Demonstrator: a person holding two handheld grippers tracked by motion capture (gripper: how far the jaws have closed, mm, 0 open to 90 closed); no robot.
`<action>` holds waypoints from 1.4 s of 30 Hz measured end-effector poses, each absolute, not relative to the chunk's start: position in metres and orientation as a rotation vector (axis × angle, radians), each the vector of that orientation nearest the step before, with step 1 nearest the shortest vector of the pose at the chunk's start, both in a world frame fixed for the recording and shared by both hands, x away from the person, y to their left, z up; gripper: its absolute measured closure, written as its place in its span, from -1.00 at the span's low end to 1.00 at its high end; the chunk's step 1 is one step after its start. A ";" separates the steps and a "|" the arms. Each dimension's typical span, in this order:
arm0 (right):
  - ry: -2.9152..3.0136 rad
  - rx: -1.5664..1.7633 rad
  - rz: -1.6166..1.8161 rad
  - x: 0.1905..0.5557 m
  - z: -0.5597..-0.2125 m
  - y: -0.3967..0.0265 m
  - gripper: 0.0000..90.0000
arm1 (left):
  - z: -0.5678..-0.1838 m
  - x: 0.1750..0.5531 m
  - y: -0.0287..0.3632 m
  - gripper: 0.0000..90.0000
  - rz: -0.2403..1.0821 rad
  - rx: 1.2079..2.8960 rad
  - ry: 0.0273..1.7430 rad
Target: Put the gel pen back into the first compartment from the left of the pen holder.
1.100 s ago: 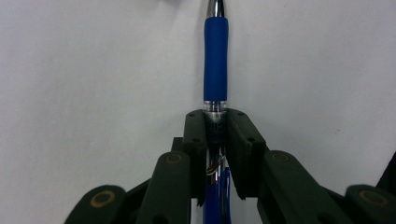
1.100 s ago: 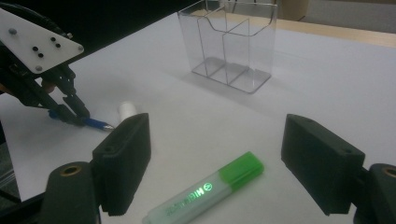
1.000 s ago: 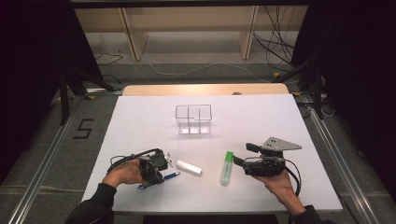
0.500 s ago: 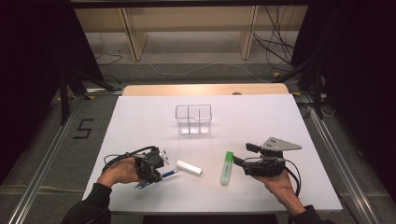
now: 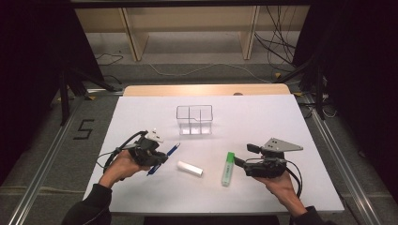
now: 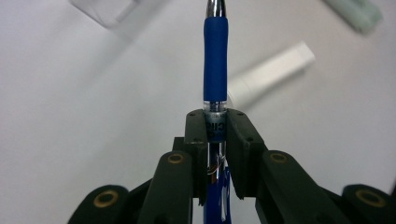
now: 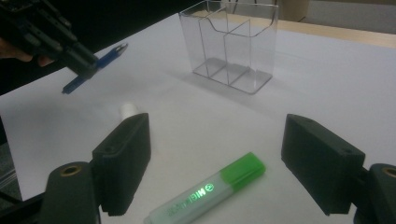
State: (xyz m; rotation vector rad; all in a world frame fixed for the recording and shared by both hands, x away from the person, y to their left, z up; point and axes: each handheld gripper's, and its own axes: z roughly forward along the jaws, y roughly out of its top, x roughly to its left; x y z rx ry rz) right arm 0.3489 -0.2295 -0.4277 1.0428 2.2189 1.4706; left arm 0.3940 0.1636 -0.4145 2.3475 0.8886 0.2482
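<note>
Organiser: clear plastic three-compartment box [image 5: 194,119], upright, far centre of table.
Tube: white cylinder [image 5: 190,168], lying flat.
Surface: white tabletop [image 5: 263,117], wooden far edge.

A white table in a dark room.
A wooden shelf [image 5: 187,28] stands behind it on a grey floor [image 5: 47,154], with black cables [image 5: 277,47] lying around.

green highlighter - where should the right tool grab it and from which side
Probably mid-barrel, on the pale body of the green highlighter, coming down from above. It lies flat on the table with its green cap end pointing away from the person, and the right tool is open with one jaw on each side of it, so closing across its narrow width looks simplest.
</note>
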 end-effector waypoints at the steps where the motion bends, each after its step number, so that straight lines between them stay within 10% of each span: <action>1: 2.220 1.043 1.471 0.349 -0.428 -0.229 -0.45 | -0.413 0.395 0.165 0.76 0.256 2.319 0.902; 42: 2.222 1.045 1.479 0.348 -0.428 -0.229 -0.45 | -0.373 0.443 0.158 0.76 0.534 1.764 1.061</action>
